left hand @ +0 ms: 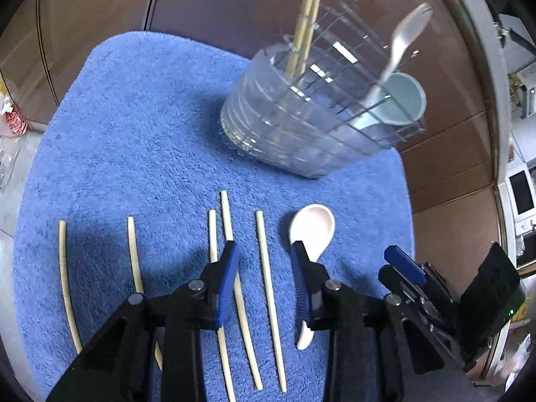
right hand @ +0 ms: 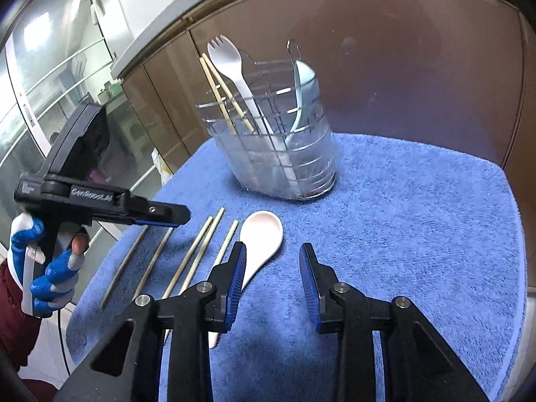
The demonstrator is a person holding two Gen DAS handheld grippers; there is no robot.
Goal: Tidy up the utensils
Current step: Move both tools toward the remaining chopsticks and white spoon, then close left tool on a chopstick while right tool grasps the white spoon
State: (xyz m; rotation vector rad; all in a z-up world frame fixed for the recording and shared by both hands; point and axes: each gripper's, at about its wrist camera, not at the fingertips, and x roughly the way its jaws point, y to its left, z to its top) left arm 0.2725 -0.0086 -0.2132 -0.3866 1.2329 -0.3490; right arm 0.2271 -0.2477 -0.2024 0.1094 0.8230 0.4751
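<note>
Bright, even daylight fills both fisheye views, which bend and darken at the rims. Soft shadows fall on the blue towel [left hand: 134, 134]. Glare streaks the clear holder [left hand: 301, 110], and the spork [left hand: 405, 37] is motion-blurred.

A clear plastic holder [right hand: 278, 147] with divided compartments stands upright on the blue towel [right hand: 418, 217], toward its far edge. In it stand two pale chopsticks [right hand: 231, 100] leaning in one compartment, a white spork [right hand: 234, 73] tines up, and a pale blue spoon [right hand: 303, 90]. In front of the holder, flat on the towel, lies a white soup spoon [right hand: 261, 238], bowl toward the holder. Beside it lie five loose chopsticks [left hand: 268, 294], roughly parallel, pointing toward the holder.
</note>
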